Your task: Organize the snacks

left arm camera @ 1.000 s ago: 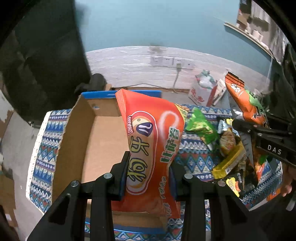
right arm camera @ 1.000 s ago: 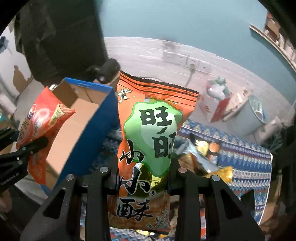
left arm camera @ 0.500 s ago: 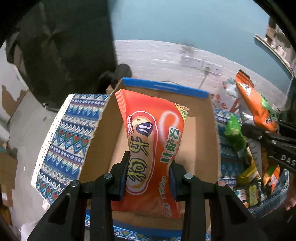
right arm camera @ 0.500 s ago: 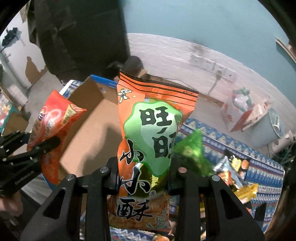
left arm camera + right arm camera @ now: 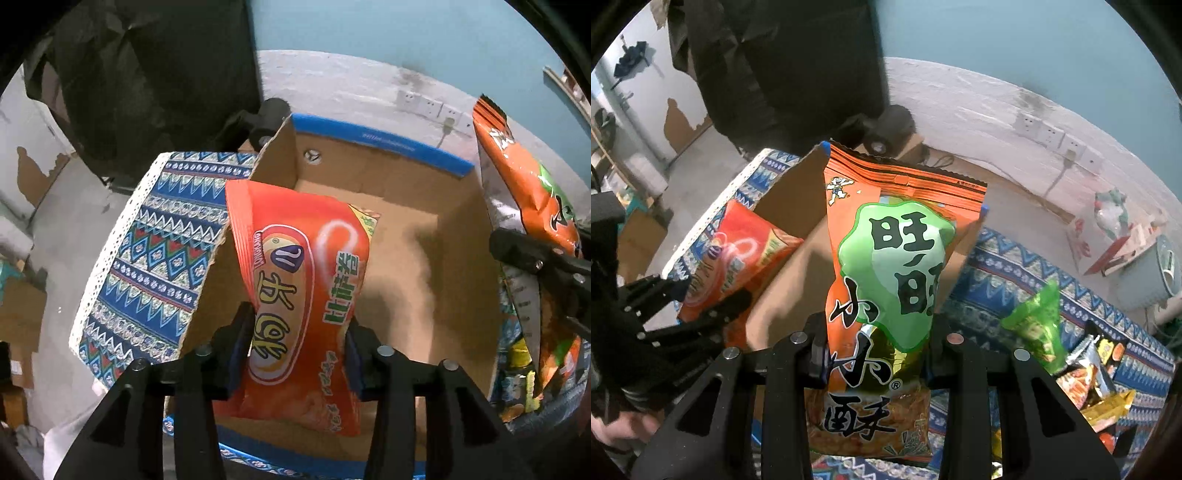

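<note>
Your left gripper (image 5: 295, 336), its jaws just eased wider, keeps the red snack bag (image 5: 301, 291) between its pads over the cardboard box (image 5: 402, 236). To its right, your right gripper (image 5: 877, 341) pinches the orange-and-green snack bag (image 5: 894, 273) above the patterned tablecloth (image 5: 1008, 273).

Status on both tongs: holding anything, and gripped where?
Left tongs, jaws just opening, have the red snack bag between them at its lower half. Right tongs clamp the orange-green bag low.

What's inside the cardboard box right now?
The cardboard box shows bare brown floor, with no snack lying on it. The red snack bag hangs over it between the left gripper fingers, its jaws just opening, and hides the floor behind it.
</note>
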`<state>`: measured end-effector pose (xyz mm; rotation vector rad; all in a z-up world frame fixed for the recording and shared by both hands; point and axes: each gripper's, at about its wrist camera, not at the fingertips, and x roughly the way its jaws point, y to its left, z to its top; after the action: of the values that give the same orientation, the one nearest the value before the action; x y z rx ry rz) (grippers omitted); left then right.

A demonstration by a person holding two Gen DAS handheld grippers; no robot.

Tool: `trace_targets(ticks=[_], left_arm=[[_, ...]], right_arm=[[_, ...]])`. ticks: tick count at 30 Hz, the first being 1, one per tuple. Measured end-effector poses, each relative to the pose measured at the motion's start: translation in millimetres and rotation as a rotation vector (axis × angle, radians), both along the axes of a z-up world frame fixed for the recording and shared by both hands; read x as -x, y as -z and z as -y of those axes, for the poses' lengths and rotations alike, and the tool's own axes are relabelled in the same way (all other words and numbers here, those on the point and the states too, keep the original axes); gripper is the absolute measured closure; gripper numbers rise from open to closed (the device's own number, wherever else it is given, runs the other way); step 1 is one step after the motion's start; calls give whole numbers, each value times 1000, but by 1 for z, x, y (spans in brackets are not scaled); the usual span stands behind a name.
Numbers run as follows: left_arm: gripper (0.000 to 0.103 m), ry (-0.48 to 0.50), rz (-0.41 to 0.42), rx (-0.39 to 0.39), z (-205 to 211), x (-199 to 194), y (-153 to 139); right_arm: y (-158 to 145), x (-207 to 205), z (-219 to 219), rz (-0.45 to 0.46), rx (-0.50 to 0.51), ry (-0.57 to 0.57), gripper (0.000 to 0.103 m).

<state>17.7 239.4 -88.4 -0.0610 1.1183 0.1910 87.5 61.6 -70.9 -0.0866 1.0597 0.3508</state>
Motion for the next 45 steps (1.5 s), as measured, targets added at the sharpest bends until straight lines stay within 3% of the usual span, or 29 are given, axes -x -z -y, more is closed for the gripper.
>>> trace_targets(ticks=[3,5,8,23,27,30,45], left_arm=[[49,-5,-2,-18,-2,1,0],[39,-13,7,-27,-4,2,-3],[36,-24,20,-31,-8,4,-8],[35,-37,23,-34,-14,9,-14],[34,-40,30,-23,-14,9,-17],[28,-44,39,-18,-13,9,-20],[28,34,59,-41,24,5,-29]], right_arm=[[7,-4,-7,-20,-3,-13,70],[12,-7,-11,-32,-6,-17,70],[17,-9,-16,-47,-19,-22,70],[30,-13,-34,-103,-46,-70,68],[27,-12,-33,-92,-53,-70,50],[24,-11,-29,-83,-50,-60,48],[-1,8,23,-32,-7,46,29]])
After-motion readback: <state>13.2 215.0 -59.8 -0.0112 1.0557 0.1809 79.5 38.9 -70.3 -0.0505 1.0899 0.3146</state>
